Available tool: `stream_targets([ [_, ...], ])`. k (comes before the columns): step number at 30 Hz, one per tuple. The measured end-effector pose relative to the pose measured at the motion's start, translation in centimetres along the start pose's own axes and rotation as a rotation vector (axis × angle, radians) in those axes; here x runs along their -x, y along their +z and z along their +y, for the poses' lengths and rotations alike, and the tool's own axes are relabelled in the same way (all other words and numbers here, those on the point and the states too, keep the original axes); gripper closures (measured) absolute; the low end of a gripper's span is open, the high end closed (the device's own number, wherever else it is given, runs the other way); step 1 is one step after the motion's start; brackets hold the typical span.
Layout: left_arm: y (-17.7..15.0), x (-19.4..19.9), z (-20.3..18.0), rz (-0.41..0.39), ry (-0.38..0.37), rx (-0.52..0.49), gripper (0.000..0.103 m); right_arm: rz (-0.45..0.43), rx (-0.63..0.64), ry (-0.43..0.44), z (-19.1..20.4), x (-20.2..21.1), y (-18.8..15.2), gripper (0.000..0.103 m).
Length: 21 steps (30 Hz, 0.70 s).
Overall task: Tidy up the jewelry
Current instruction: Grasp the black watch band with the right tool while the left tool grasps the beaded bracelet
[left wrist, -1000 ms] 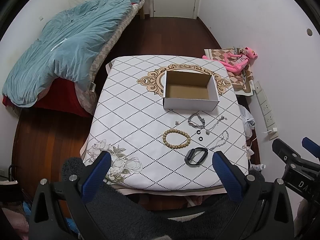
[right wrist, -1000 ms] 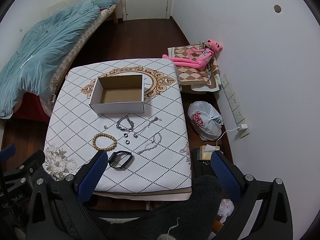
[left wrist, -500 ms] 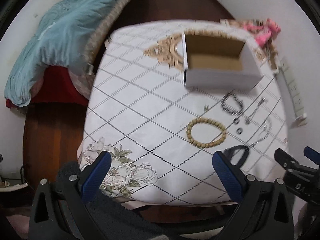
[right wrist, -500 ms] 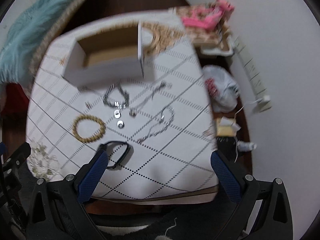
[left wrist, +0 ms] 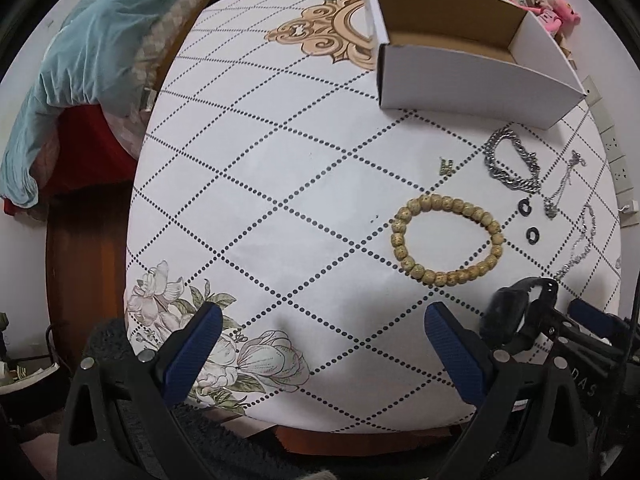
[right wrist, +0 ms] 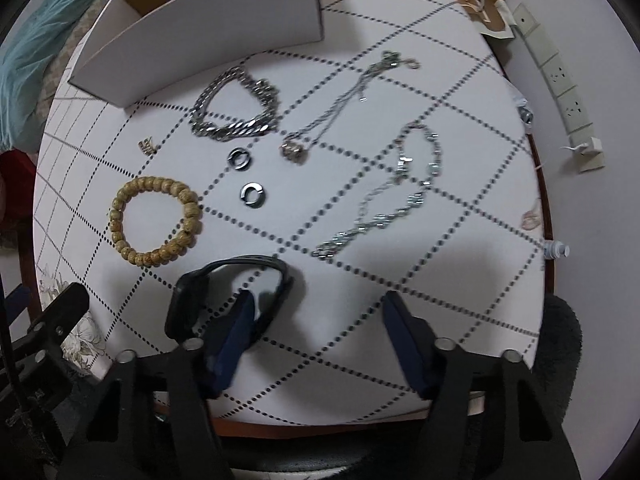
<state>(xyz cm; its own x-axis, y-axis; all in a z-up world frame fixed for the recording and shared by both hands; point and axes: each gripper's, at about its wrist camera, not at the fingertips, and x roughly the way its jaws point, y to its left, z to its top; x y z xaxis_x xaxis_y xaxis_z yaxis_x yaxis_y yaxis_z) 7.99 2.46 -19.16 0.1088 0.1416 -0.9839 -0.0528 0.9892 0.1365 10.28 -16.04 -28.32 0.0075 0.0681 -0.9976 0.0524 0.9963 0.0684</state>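
reaching for the black band [right wrist: 230,292], the right tongs [right wrist: 320,320] were closing, one finger inside its loop; left tongs [left wrist: 320,344] gaped empty.

The left gripper [left wrist: 318,344] hangs with jaws wide apart above the desk [left wrist: 280,184]. Past it lies the bead bracelet [left wrist: 446,239], the open box [left wrist: 468,52] farther beyond.

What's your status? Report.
Right gripper closing, one finger inside black wristband. Left gripper open, empty. Box clear.
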Motion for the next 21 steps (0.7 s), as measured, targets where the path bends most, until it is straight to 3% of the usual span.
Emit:
stream_targets([
  [3, 0.1, -0.5, 0.2, 0.007, -0.004, 0.006, 0.000, -0.017, 0.026, -0.005, 1.6, 0.0, -0.2, 0.061],
  [5, 0.1, -0.6, 0.4, 0.007, -0.011, 0.010, 0.000, -0.020, 0.039, 0.001, 2.5, 0.4, -0.1, 0.080],
  [8, 0.4, -0.8, 0.7, -0.002, -0.014, 0.012, 0.000, -0.027, 0.046, 0.007, 2.8, 0.6, -0.2, 0.092],
  [13, 0.9, -1.1, 0.6, -0.008, -0.049, 0.015, 0.000, -0.078, 0.046, 0.004, 2.0, 1.9, -0.5, 0.096],
  [21, 2.4, -3.4, -0.5, 0.033, -0.206, 0.039, 0.004, -0.150, 0.021, -0.001, -0.7, 5.0, -0.2, 0.096],
])
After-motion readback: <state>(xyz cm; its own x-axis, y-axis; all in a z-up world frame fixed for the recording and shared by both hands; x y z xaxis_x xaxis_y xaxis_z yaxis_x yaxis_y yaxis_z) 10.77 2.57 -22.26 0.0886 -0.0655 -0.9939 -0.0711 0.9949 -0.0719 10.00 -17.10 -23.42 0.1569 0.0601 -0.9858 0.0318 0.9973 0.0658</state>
